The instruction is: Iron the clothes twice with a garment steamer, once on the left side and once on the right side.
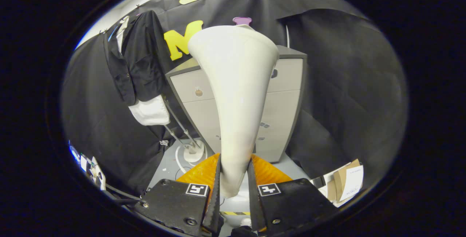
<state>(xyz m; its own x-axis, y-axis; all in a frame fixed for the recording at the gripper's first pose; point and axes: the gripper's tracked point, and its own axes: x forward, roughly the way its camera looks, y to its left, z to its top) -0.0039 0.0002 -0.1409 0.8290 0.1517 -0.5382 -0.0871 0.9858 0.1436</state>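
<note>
Between the jaws sits the steamer (235, 95), a pale cone-shaped body; its narrow handle end is pinched from both sides by the gripper (234, 184), and its wide head flares up and away toward the far side. Both fingers (215, 193) press on the handle w/ no gap to see, so jaws are clamped on it, not spread. A purple bit (242, 20) pokes up just past the steamer's far rim; can't tell what it is.

Far left of the steamer hang the clothes (136, 56): a black jacket over a white shirt, up against the booth's black cloth wall (349, 95). The shirt hem (151, 111) shows white below the jacket. Steamer head and clothes are well apart, not touching. Thin metal rods (178, 124) slant down from under the clothes to a round white base (193, 153) on the floor (164, 164), w/ a white cord looping near it.

Straight behind the steamer stands a grey cabinet (287, 95) w/ drawer fronts, dark top & edges. Near right, by the wall's foot, some cardboard & paper (347, 182). Near left, low down, a few small items, too blurred to name. Floor is grey, w/ a striped tape strip (235, 213) showing between the fingers.
</note>
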